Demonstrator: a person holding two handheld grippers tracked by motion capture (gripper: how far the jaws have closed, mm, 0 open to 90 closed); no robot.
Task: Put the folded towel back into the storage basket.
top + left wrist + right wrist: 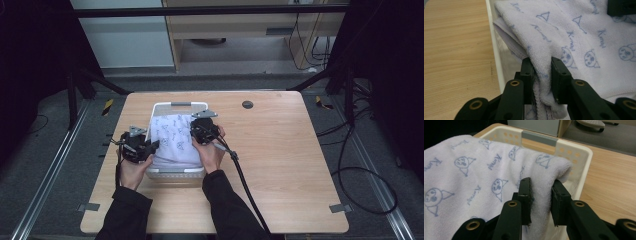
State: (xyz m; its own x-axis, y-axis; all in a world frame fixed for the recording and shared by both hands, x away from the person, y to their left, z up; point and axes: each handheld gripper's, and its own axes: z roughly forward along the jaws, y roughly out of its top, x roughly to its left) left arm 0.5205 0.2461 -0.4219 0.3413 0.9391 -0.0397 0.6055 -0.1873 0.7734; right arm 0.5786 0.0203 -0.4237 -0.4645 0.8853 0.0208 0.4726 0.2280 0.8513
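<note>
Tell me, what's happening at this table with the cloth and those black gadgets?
A person in dark sleeves holds a black hand-held gripper in each hand over a white perforated plastic basket on a light wooden table. Both are clamped on a pale lilac folded towel printed with small blue cartoon faces that sits in the basket. The left hand-held gripper pinches a folded edge beside the basket's wall, and the right hand-held gripper pinches the edge on the opposite side.

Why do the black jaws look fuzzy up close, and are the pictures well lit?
In both gripper views the jaws sit too near the lens and blur, while the towel print stays sharp; in the high view the table is evenly lit, its surroundings dark.
</note>
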